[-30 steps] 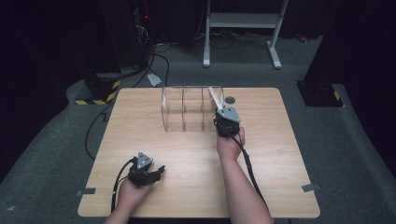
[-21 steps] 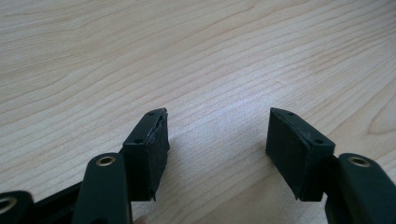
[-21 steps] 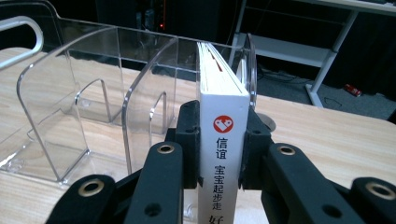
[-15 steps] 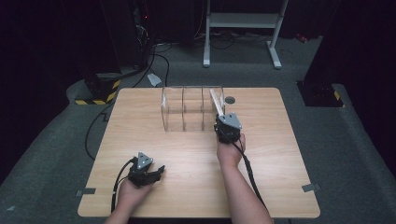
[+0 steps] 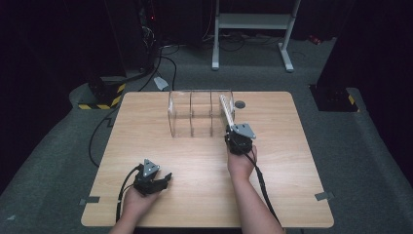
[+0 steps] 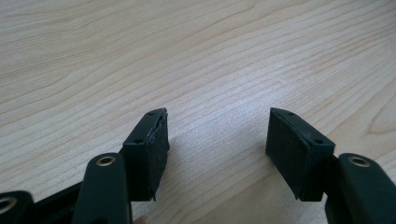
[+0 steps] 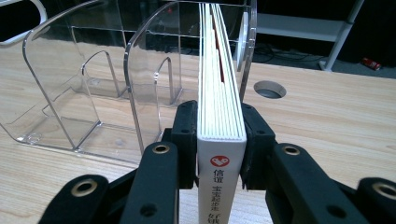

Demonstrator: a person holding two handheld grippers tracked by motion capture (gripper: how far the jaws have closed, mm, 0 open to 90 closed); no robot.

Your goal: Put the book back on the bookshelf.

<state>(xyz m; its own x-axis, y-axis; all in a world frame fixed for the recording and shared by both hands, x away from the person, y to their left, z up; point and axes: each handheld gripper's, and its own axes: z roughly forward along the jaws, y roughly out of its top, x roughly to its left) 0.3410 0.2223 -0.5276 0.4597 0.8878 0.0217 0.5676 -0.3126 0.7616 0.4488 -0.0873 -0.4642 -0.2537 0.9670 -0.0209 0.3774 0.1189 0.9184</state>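
Since the earlier frames the right gripper (image 5: 233,130) has drawn back a little toward the person, bringing the book (image 5: 226,109) with it, while the left gripper (image 5: 157,181) has stayed where it was. On the left, near the front edge of the table (image 5: 292,195), that left gripper rests low over bare wood with its jaws spread wide and nothing between them; the left gripper view shows the two black pads (image 6: 152,151) well apart above the grain. Toward the middle stands the clear rack (image 5: 195,114), an acrylic holder with upright dividers, near the far edge. At its right end the book stands on edge, partly inside the rightmost slot; its long axis runs away from the person into the rack, its spine end toward the person. The right gripper is clamped on that near end, one jaw on each cover, as the right gripper view shows. Just right of the rack is a round hole (image 5: 239,104) in the tabletop.
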